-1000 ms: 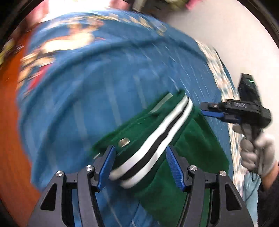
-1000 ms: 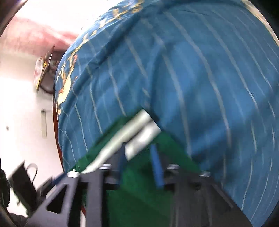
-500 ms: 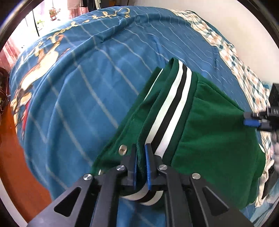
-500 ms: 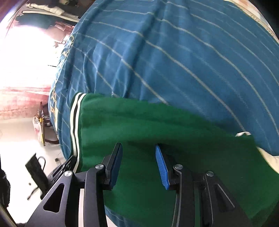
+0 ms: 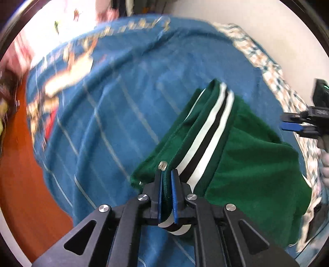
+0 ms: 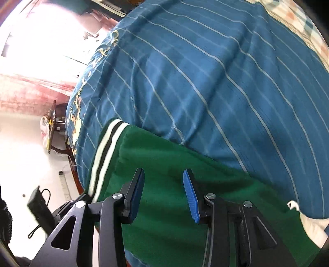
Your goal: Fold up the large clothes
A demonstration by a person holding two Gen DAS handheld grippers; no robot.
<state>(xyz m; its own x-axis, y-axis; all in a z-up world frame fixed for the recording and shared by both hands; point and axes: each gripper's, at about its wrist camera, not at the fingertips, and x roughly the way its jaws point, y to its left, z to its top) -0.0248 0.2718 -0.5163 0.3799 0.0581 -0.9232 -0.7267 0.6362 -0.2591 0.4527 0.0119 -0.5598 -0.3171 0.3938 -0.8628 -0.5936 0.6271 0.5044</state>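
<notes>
A green jacket [image 5: 257,174] with a white-and-black striped hem [image 5: 207,139] lies on a blue striped bedspread [image 5: 123,102]. My left gripper [image 5: 166,174] is shut on the jacket's zipper edge, next to the striped band and a metal snap. My right gripper [image 5: 292,123] shows at the right edge of the left wrist view, off the jacket's far side, held by a gloved hand. In its own view the right gripper [image 6: 163,178] stands open over plain green cloth [image 6: 164,226], with nothing pinched. The striped hem [image 6: 104,154] lies to its left.
A checked cloth [image 5: 273,78] runs along the bed's far side by a white wall [image 5: 226,12]. Orange-brown floor [image 5: 18,184] lies past the bed's left edge. A white cloth [image 6: 310,223] pokes out under the bedspread at the right. Bright floor with small clutter [image 6: 47,131] lies left.
My left gripper went from open around the striped hem to shut on the zipper edge. My right gripper moved off the hem, across the green cloth toward the jacket's other side.
</notes>
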